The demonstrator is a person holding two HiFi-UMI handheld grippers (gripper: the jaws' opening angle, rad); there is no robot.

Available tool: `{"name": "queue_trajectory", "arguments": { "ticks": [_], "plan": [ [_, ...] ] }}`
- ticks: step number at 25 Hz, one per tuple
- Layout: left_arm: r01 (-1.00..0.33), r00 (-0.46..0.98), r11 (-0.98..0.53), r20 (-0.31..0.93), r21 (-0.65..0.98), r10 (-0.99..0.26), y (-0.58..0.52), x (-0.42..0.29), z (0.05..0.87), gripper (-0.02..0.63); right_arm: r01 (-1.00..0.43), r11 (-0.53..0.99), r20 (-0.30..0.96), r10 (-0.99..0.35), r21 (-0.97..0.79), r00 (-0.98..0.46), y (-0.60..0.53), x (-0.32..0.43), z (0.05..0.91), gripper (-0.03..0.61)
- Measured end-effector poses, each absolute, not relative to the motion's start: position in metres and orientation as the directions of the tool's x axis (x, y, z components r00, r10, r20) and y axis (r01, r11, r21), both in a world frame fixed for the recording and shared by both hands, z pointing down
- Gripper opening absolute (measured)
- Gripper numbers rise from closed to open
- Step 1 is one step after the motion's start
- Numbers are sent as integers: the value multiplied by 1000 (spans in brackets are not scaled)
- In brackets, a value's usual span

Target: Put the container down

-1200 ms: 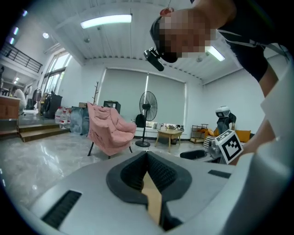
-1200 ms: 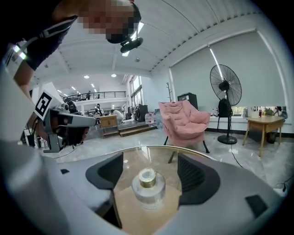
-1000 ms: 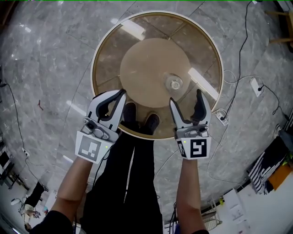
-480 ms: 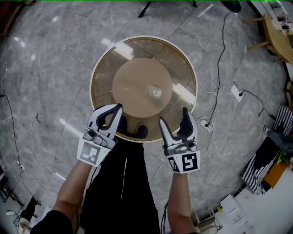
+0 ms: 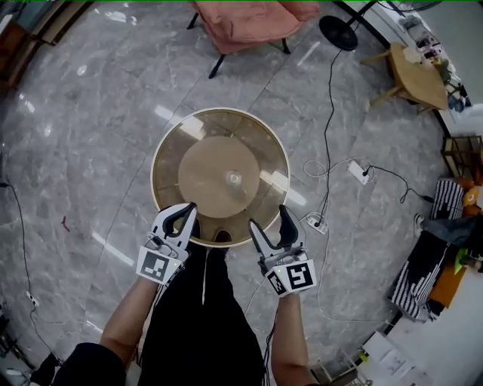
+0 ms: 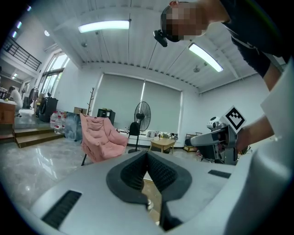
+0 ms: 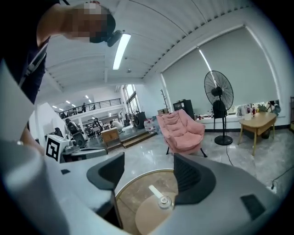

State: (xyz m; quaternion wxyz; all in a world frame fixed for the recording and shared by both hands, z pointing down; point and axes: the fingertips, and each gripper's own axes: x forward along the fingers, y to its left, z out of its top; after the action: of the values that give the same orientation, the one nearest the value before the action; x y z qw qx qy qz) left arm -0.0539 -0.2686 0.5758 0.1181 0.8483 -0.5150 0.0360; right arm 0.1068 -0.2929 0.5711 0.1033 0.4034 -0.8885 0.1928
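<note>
Grey marble floor (image 5: 83, 113) fills the head view. A round glass-topped table (image 5: 181, 136) stands at its middle, with a tan disc showing beneath the glass. Far of the table is a pink chair (image 5: 249, 19). To the far right are the dark base of a standing fan (image 5: 337, 32) and a small wooden side table (image 5: 419, 71). Only the gripper views show the room at eye level: the fan upright, pale blinds and ceiling strip lights. The right gripper view also takes in a railed upper level at the far left. Only the head view shows the cables on the floor and the white power strip (image 5: 357, 172) right of the table.

The person stands at the table's near edge in black trousers, forearms bare, and the shoe tips show through the glass.

The left gripper (image 5: 192, 208) hangs over the near-left rim. Its own view shows the dark ribbed fingers (image 6: 161, 172) closed tip to tip, with nothing held. The right gripper (image 5: 268, 216) hangs over the near-right rim, and its fingers (image 7: 189, 174) stand wide apart and empty. The table shows in the gap between them.

The container (image 5: 233, 179), small and clear, stands upright on the table near its centre, well apart from both grippers.
</note>
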Motion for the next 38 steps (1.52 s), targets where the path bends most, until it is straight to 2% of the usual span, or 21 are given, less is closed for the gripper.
{"name": "queue_trajectory", "arguments": {
  "ticks": [10,18,26,36,37,38],
  "plan": [
    [-893,447,-432,133,129,-885,-268,-63,455,25,-751,613,311,-684,-245,-660,-293,105,464,344],
    [-896,442,-429,144,111,-885,-256,-71,391,25,-759,616,260,-714,-209,-651,-293,107,389,344],
    [-892,450,-441,116,99,-885,-244,-60,359,25,-763,621,229,-728,-179,-646,-273,114,355,344],
    [-876,481,-469,122,117,-868,-238,-60,351,25,-765,627,239,-728,-149,-643,-258,102,355,344],
    [-871,488,-475,120,123,-864,-237,-60,352,25,-774,617,232,-740,-142,-632,-258,103,353,340],
    [-867,496,-482,118,127,-860,-236,-59,352,25,-790,598,223,-758,-137,-613,-259,107,350,261]
  ]
}}
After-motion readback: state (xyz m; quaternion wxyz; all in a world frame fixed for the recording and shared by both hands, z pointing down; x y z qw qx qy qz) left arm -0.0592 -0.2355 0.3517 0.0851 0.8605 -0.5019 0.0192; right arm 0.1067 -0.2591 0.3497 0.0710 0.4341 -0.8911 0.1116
